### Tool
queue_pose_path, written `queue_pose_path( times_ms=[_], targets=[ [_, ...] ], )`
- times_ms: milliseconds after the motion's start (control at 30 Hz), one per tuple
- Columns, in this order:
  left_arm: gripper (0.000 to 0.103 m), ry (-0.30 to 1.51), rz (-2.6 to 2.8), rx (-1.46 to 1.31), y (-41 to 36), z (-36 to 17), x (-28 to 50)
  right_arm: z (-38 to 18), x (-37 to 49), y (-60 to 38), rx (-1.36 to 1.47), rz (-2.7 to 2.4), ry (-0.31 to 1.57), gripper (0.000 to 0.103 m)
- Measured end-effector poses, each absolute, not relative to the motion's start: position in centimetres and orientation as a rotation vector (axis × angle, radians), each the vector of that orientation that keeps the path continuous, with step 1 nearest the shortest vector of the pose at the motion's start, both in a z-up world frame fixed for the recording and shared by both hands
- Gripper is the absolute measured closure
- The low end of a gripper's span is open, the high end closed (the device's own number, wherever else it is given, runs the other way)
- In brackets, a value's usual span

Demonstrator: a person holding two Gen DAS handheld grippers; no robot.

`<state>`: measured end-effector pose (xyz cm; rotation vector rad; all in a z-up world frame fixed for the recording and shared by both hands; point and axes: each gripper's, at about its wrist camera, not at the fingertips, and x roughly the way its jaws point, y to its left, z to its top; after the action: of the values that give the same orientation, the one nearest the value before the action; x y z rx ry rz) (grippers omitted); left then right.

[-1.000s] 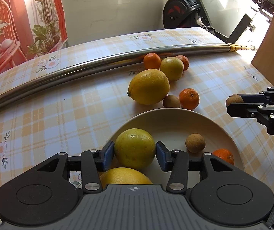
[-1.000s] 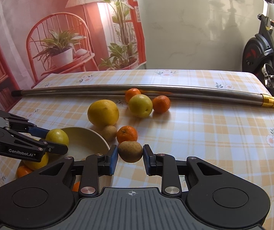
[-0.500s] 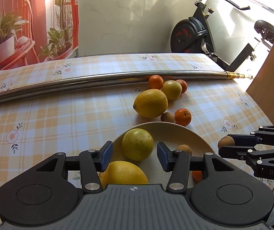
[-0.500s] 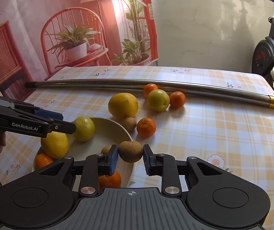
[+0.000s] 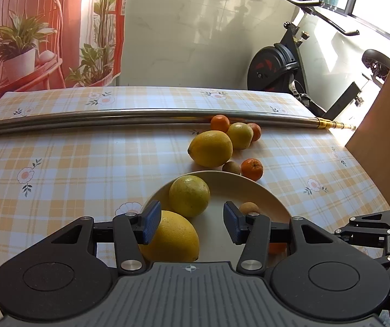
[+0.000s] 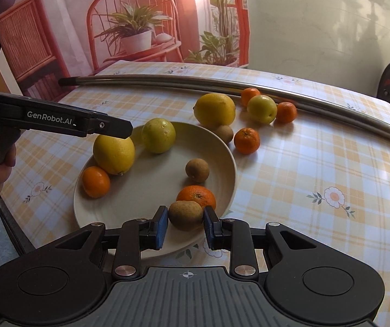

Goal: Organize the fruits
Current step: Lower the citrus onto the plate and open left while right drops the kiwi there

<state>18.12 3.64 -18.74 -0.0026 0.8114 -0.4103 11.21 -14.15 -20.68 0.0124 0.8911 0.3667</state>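
Right wrist view: the right gripper (image 6: 185, 223) is clamping a small brown oval kiwi (image 6: 185, 214), its long axis lying crosswise between the blue pads, and is hanging just above the near rim of the shallow cream plate (image 6: 222, 150), so the drop lies straight below. Beyond, the left gripper (image 5: 191, 222) is hovering empty, jaws part-open, over two yellow lemons on that plate. Farther off, loose citrus is waiting by the long steel pole (image 6: 195, 81).

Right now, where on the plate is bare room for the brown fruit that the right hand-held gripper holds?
The plate is bare in its middle, between the lemon, the small brown fruit and the near mandarin. Its far-left rim is crowded.
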Motion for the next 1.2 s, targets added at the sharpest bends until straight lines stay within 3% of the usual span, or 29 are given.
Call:
queue_pose_path(
  times_ms=[1200],
  targets=[
    [0.05, 0.823, -0.365, -0.029, 5.1, -19.0, 18.9, -23.4, 17.9, -12.3, -0.12, 0.276, 0.879, 0.078]
  ],
)
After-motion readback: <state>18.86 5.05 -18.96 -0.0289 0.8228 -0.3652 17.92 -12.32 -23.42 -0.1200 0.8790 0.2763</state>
